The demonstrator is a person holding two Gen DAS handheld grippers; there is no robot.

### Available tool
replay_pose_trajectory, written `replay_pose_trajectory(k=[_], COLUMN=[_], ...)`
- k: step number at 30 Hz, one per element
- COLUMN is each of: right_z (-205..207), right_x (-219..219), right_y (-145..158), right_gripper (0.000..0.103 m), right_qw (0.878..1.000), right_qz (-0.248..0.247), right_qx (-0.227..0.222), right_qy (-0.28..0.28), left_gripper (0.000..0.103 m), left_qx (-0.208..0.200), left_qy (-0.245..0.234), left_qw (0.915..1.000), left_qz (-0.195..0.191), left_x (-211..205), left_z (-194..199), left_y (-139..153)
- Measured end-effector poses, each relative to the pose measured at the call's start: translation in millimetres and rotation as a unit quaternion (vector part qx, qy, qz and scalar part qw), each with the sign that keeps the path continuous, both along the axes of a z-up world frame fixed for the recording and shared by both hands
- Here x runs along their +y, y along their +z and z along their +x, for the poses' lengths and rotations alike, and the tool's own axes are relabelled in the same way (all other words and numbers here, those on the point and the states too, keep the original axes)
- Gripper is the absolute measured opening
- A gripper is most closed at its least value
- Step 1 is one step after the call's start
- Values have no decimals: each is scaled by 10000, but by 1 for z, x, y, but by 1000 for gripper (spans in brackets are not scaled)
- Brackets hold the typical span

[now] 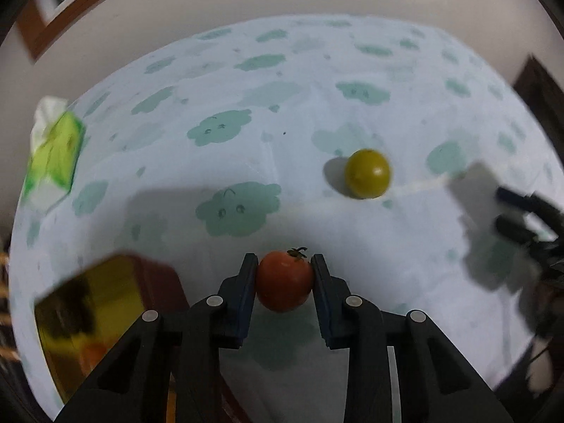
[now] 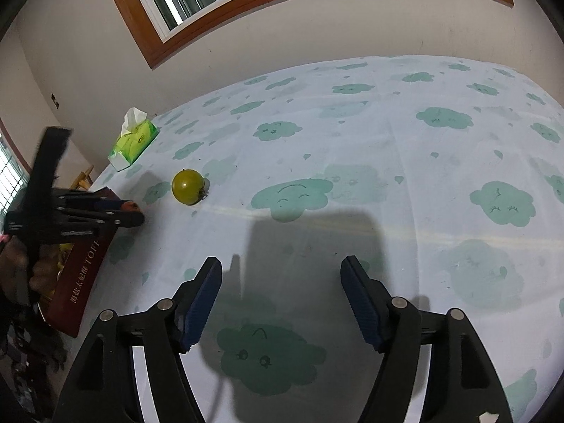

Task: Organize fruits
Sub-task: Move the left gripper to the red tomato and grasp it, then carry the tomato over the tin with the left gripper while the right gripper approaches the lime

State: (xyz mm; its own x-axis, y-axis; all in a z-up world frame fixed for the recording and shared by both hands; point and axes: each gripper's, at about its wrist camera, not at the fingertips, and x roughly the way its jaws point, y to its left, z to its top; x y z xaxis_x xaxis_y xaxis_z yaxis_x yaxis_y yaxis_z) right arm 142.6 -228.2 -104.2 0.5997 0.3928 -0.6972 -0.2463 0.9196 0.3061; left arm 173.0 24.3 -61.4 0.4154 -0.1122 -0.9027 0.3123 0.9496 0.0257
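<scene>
Left gripper point(image 1: 283, 275) clamps a small red tomato point(image 1: 284, 282); lift gently (box point(image 1: 88, 310) at eight o'clock). Right gripper point(image 2: 282, 278) gapes empty.

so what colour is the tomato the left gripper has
Red tomato with a green stem, clearest in the left wrist view.

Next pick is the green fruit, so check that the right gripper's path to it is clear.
Nothing visible blocks it. The right gripper is open over bare cloth, and the green fruit lies alone ahead to its left. The left gripper, shut on the tomato, sits farther left.
</scene>
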Motion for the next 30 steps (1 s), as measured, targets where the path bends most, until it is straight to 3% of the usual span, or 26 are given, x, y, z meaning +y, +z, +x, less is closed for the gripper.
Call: replay_pose_trajectory(k=[4, 14, 23, 30], right_z=[0, -1, -1, 0], right_x=[5, 16, 32, 42], right_y=[1, 0, -2, -4], right_gripper=[69, 73, 82, 90], right_qw=[9998, 9984, 9942, 9900], right_qz=[-175, -561, -1065, -1388], right_qx=[-7, -18, -11, 4], right_qy=[6, 37, 150, 243], left_gripper=[32, 32, 32, 32], left_qx=[-337, -1171, -1537, -1552], left_qy=[375, 1213, 1536, 1719], left_qw=[9985, 9855, 9761, 9727], left_qz=[-233, -188, 47, 151], left_x=[2, 35, 62, 82], left_z=[-31, -90, -122, -132], left_y=[26, 64, 67, 57])
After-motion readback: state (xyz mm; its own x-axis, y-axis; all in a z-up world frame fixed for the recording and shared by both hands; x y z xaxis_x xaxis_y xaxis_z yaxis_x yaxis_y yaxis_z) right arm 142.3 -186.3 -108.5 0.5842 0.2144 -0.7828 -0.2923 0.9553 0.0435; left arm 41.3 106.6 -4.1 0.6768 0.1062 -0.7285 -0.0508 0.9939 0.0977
